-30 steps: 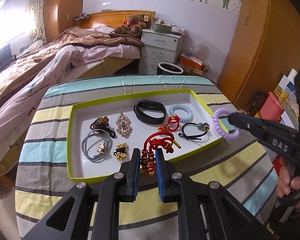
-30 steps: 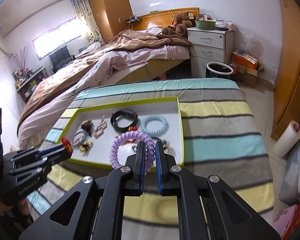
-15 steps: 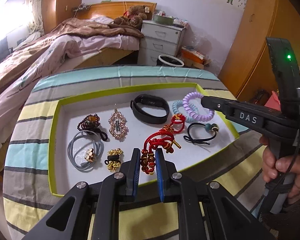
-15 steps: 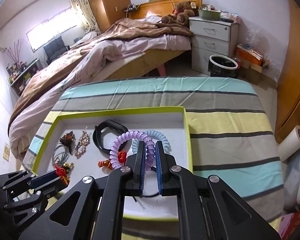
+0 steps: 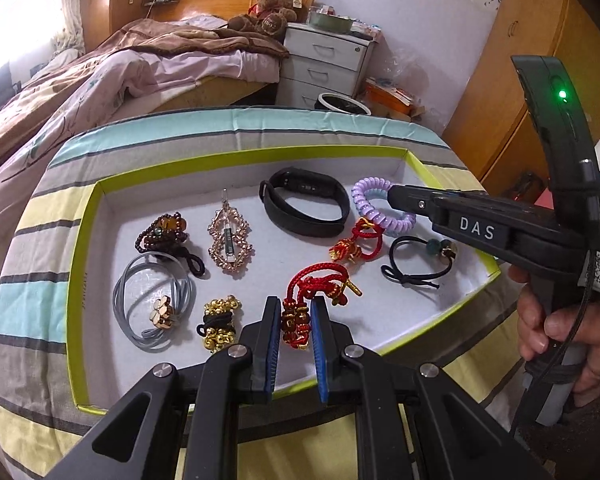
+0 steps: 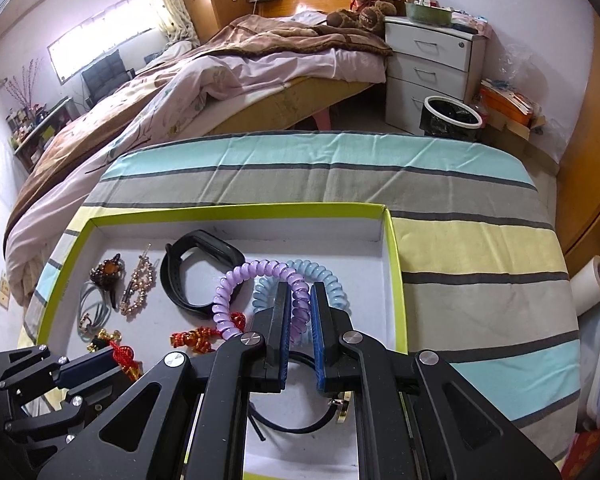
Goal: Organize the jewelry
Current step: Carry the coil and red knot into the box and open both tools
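Under purple coil (image 6: 236, 292), blue coil (image 6: 328, 280) half-hidden.

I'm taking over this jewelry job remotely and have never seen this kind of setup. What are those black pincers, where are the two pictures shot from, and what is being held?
There is no robot: a person holds one two-finger gripper in each hand, and a fisheye camera on each looks forward along its fingers.

In the left wrist view, the left gripper is shut on a red knotted cord bracelet, low over the white tray with its green rim.

In the right wrist view, the right gripper is shut on a purple coil hair tie, just above a blue coil hair tie in the tray.

Also in the tray: a black wristband, grey hair ties, a rhinestone clip and a black hair tie. The tray sits on a striped cloth.
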A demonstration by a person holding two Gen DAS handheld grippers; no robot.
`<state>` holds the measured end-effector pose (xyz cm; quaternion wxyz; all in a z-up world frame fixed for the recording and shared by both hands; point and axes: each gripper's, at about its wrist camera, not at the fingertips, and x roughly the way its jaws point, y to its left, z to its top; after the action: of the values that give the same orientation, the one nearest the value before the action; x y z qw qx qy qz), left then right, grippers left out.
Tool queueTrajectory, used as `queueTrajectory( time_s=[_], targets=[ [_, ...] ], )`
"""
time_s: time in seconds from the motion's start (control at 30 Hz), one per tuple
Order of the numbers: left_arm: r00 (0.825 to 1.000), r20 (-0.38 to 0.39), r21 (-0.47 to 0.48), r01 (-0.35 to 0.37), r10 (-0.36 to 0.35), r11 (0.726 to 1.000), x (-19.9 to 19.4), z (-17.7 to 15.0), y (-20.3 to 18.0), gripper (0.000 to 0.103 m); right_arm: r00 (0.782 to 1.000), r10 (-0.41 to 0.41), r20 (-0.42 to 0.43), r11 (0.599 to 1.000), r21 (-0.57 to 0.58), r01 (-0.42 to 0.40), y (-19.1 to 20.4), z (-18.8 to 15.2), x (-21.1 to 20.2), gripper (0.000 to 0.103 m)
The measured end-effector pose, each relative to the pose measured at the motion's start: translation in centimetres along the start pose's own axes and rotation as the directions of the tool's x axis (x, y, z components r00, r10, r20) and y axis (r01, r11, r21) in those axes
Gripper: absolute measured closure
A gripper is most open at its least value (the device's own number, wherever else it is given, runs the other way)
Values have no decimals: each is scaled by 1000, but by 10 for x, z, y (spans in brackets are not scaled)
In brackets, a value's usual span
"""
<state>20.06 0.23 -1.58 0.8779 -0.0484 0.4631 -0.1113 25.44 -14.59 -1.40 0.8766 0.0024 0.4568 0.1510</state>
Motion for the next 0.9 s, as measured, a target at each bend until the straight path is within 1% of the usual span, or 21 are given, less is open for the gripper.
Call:
queueTrajectory(
  time_s=[0.17,0.43,0.53,0.6,0.9],
  targets=[
    [1000,-8,-25,5,-6,1000,3,1,6,88,1000,3,-10,1000,-4,-3,1,0,3,93],
    [1000,-10,-26,-1,0,1000,2,1,7,87,1000,-13,-16,1000,-20,13,5,0,5,92],
    [1000,-8,-20,-25,25,999,0,1,5,82,1000,-11,-11,1000,-21,11,5,0,4,89],
    [1000,-7,-13,-25,25,1000,-1,0,3,73,1000,-14,-4,1000,-23,13,6,0,2,89],
    [999,2,-18,-37,37,999,-9,-2,0,68,1000,-14,19,1000,-20,14,9,-1,-6,87]
  ],
)
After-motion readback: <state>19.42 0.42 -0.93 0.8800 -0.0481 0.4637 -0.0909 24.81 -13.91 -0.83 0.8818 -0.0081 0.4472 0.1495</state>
